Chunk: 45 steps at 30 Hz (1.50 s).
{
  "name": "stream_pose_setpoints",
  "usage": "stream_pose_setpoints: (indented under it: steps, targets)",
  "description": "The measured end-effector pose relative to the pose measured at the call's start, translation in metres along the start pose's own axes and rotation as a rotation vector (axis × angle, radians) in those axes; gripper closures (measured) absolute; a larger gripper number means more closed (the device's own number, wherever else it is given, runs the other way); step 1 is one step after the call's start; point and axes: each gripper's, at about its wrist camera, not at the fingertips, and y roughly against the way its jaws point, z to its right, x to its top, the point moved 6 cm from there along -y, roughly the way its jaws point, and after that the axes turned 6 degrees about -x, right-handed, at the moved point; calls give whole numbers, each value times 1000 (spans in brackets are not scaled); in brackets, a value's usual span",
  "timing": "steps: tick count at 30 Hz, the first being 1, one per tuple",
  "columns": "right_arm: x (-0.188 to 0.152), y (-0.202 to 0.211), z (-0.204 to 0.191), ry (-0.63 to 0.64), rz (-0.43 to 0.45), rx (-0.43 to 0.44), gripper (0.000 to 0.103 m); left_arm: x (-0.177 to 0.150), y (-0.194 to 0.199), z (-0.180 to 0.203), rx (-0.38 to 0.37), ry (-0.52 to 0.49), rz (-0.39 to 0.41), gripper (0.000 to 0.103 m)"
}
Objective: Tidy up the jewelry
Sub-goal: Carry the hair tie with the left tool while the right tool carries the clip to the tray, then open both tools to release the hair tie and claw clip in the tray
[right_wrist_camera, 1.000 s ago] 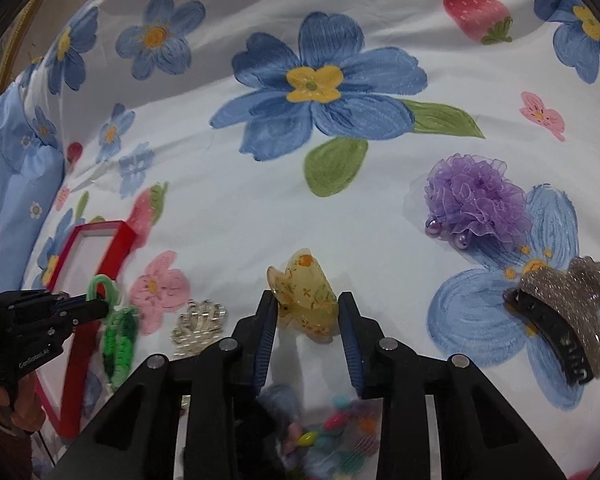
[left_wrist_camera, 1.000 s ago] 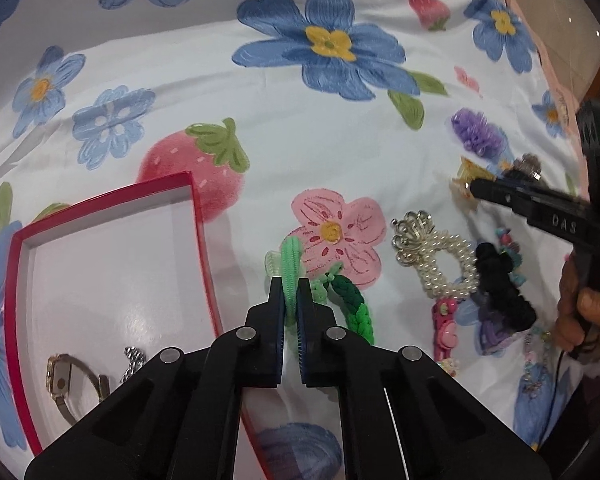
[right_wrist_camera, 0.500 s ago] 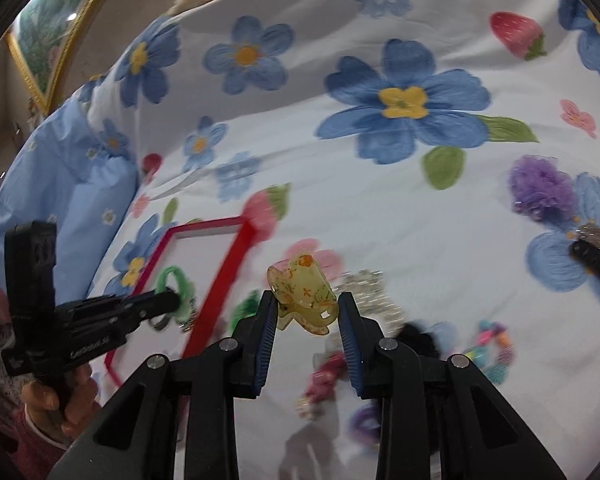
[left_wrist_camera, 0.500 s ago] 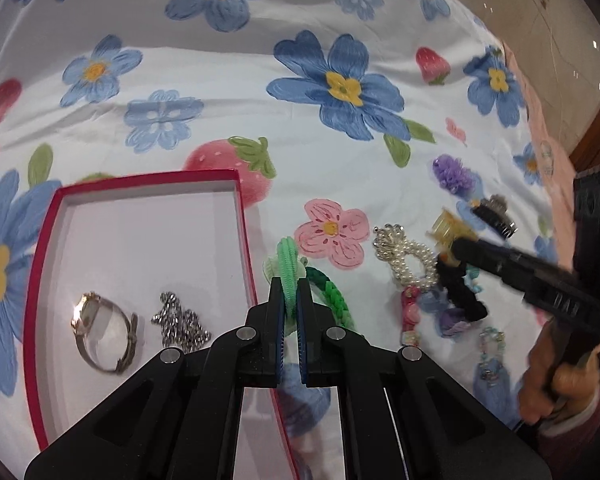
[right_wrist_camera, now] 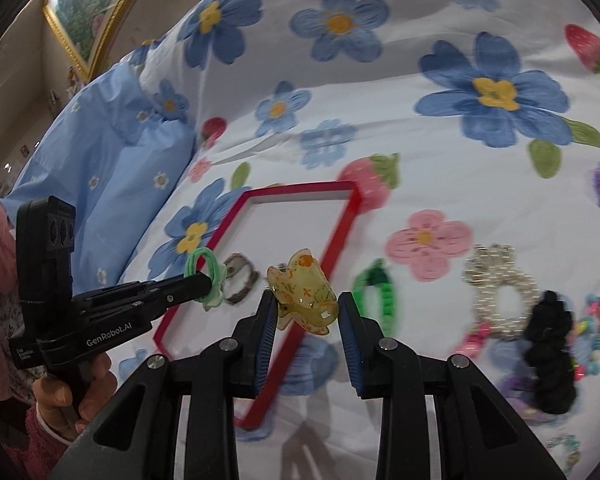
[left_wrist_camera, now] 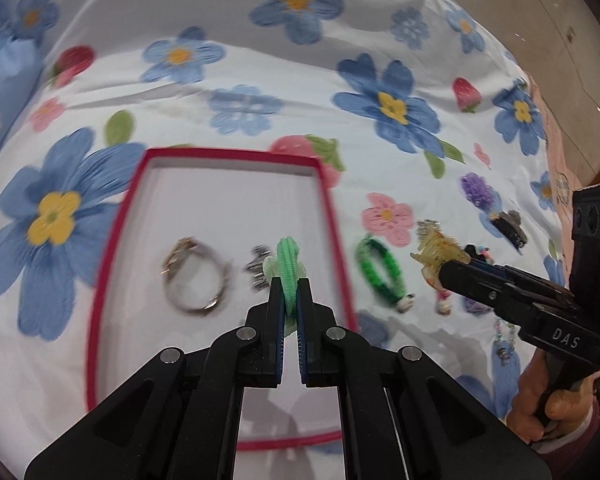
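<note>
My left gripper [left_wrist_camera: 290, 286] is shut on a light green hair tie [left_wrist_camera: 288, 262] and holds it above the red-rimmed white tray [left_wrist_camera: 324, 200]; it also shows in the right wrist view [right_wrist_camera: 204, 280]. A watch [left_wrist_camera: 194, 276] and a silver piece [left_wrist_camera: 258, 266] lie in the tray. My right gripper [right_wrist_camera: 305, 300] is shut on a yellow hair claw [right_wrist_camera: 304, 298], held in the air near the tray's right rim [right_wrist_camera: 342, 224]. In the left wrist view the claw [left_wrist_camera: 438, 254] hangs right of the tray.
On the flowered sheet right of the tray lie a dark green braided band [right_wrist_camera: 376, 296], a pearl scrunchie [right_wrist_camera: 500, 292], a black scrunchie [right_wrist_camera: 550, 340], a purple flower clip [left_wrist_camera: 476, 190], a glitter claw [left_wrist_camera: 508, 228] and several beaded pieces. A blue pillow [right_wrist_camera: 100, 148] lies at the left.
Both grippers rose and moved left toward the tray. The green hair tie is now above the tray's inside. The yellow claw has come from the pile to beside the tray's right rim.
</note>
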Motion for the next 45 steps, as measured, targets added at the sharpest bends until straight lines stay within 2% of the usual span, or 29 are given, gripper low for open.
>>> stream_pose_setpoints:
  steps: [6, 12, 21, 28, 31, 39, 41, 45]
  targets:
    - [-5, -22, -34, 38, -27, 24, 72, -20, 5, -45, 38, 94, -8, 99]
    - [-14, -56, -56, 69, -82, 18, 72, -36, -9, -77, 63, 178, -50, 99]
    - [-20, -96, -64, 121, -136, -32, 72, -35, -34, -97, 60, 213, -79, 99]
    - [-24, -113, -62, 146, -157, -57, 72, -30, -38, -101, 82, 195, -79, 98]
    - [-25, -113, -63, 151, -154, -52, 71, -31, -38, -102, 87, 193, -78, 95]
    - [-25, -112, -64, 143, -154, -30, 70, -33, -36, -105, 113, 196, -83, 78]
    - [-26, -111, -63, 143, -153, -32, 70, -34, -34, -105, 121, 196, -82, 71]
    - [-26, -112, -64, 147, -156, -30, 70, -34, -30, -103, 125, 196, -77, 68]
